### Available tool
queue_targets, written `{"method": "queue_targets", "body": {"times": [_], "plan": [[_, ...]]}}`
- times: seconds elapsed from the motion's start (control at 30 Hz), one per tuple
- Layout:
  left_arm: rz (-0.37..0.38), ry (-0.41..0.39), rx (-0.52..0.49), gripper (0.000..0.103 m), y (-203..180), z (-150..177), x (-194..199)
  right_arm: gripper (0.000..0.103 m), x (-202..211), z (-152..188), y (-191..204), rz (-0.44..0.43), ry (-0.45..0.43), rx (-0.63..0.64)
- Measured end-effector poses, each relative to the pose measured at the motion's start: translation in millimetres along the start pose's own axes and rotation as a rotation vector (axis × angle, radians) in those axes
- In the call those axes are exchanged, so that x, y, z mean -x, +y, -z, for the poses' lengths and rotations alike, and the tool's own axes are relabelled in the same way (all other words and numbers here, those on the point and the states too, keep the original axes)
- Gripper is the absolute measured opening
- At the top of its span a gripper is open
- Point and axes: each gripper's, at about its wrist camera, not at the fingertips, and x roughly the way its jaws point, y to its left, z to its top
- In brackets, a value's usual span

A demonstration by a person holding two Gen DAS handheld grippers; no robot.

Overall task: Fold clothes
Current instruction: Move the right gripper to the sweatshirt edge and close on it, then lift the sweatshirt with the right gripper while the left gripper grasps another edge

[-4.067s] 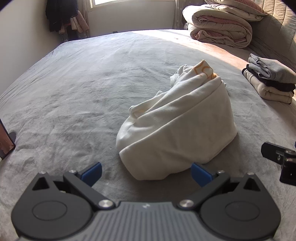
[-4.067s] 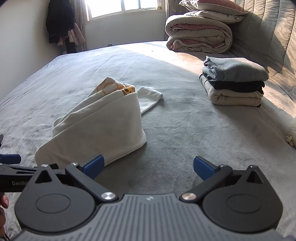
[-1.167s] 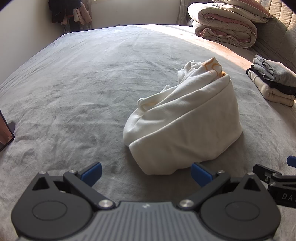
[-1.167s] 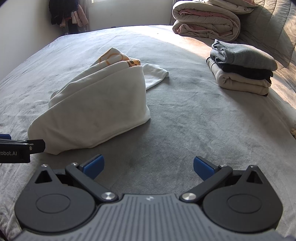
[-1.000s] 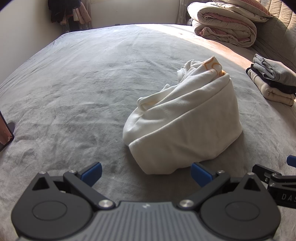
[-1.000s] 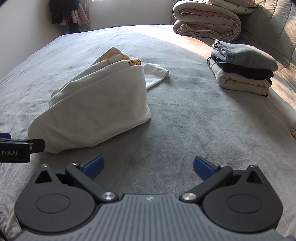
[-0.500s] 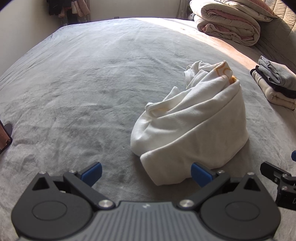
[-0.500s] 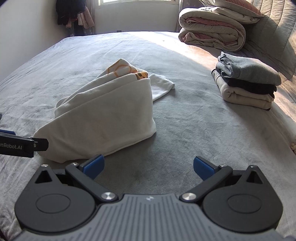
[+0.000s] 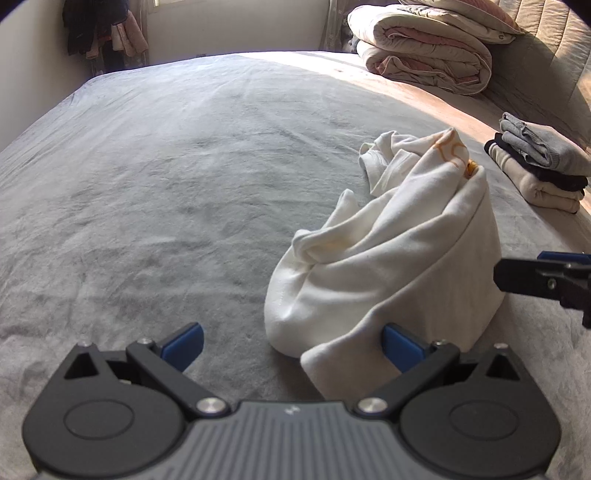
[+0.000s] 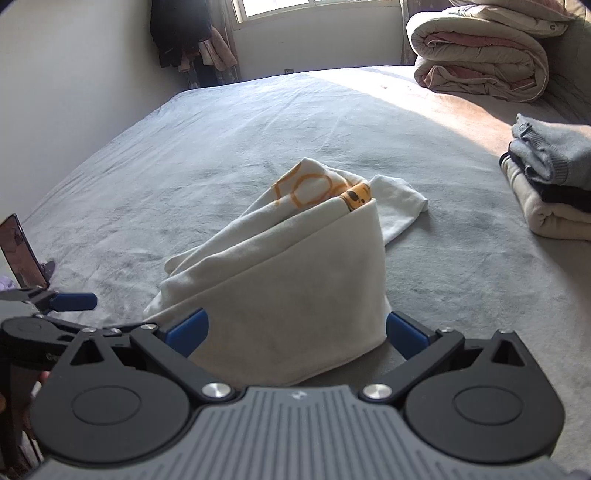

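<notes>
A crumpled white garment (image 9: 391,258) with an orange print lies heaped on the grey bed; in the right wrist view the same garment (image 10: 295,280) fills the middle, a sleeve trailing off to its far right. My left gripper (image 9: 291,345) is open, its right finger against the heap's near corner. My right gripper (image 10: 295,330) is open too, and the garment's near edge lies between its blue fingertips. The right gripper's finger (image 9: 535,277) pokes in from the right edge of the left view. The left gripper (image 10: 55,306) shows low at the left of the right view.
A stack of folded clothes (image 10: 554,181) sits at the right, also seen as a folded stack (image 9: 539,166). Rolled duvets (image 9: 424,59) rest by the headboard. A phone (image 10: 20,251) stands at the bed's left edge. Dark clothes (image 10: 184,33) hang by the window.
Both grippers have moved in on the white garment. The right one swung left so the heap's near edge now lies between its open fingers; the left one closed in on the near corner.
</notes>
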Motion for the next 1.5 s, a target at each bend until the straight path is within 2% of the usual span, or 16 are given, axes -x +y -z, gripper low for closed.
{"method": "queue_targets", "body": {"times": [0.13, 0.23, 0.3, 0.37, 0.53, 0.63, 0.7, 0.8, 0.97, 1.17, 1.3, 1.5], "plan": [[0.091, 0.051, -0.029, 0.103, -7.6, 4.7, -17.4, 0.103, -15.6, 4.6, -13.3, -0.136, -0.003, -0.163], [0.113, 0.111, -0.016, 0.103, -13.5, 6.6, -30.1, 0.103, -17.0, 4.0, -13.4, -0.201, -0.046, -0.18], [0.094, 0.103, -0.04, 0.103, -21.0, 6.4, -29.8, 0.103, -15.8, 3.8, -6.4, -0.183, -0.076, -0.136], [0.095, 0.114, -0.05, 0.102, -25.9, 5.5, -29.2, 0.103, -17.4, 4.2, -2.2, -0.163, -0.068, -0.113], [0.098, 0.134, -0.063, 0.101, -28.9, 6.9, -26.5, 0.077, -26.2, 7.9, -0.6, -0.203, -0.035, -0.131], [0.101, 0.114, -0.047, 0.097, -22.1, 6.5, -20.7, 0.051, -27.5, 8.6, -3.0, -0.189, -0.024, -0.125], [0.104, 0.097, -0.031, 0.094, -16.3, 5.9, -16.2, 0.021, -28.2, 8.9, -7.1, -0.186, -0.009, -0.13], [0.108, 0.069, -0.003, 0.091, -7.3, 4.5, -8.9, 0.008, -21.4, 9.6, -7.7, -0.186, 0.007, -0.128], [0.124, -0.009, 0.074, 0.091, 11.3, -1.0, 6.3, 0.006, -5.0, 10.3, -8.0, -0.145, 0.011, -0.083], [0.144, -0.078, 0.181, 0.087, 26.2, -2.0, 13.0, 0.006, 12.1, 12.7, -29.7, -0.039, -0.012, -0.083], [0.138, -0.085, 0.192, 0.079, 22.7, -4.3, 8.5, 0.006, 22.2, 13.0, -48.3, 0.019, -0.031, -0.096], [0.15, -0.117, 0.155, 0.071, 11.9, -4.5, 3.2, 0.006, 33.1, 14.5, -74.1, 0.088, -0.054, -0.123]]}}
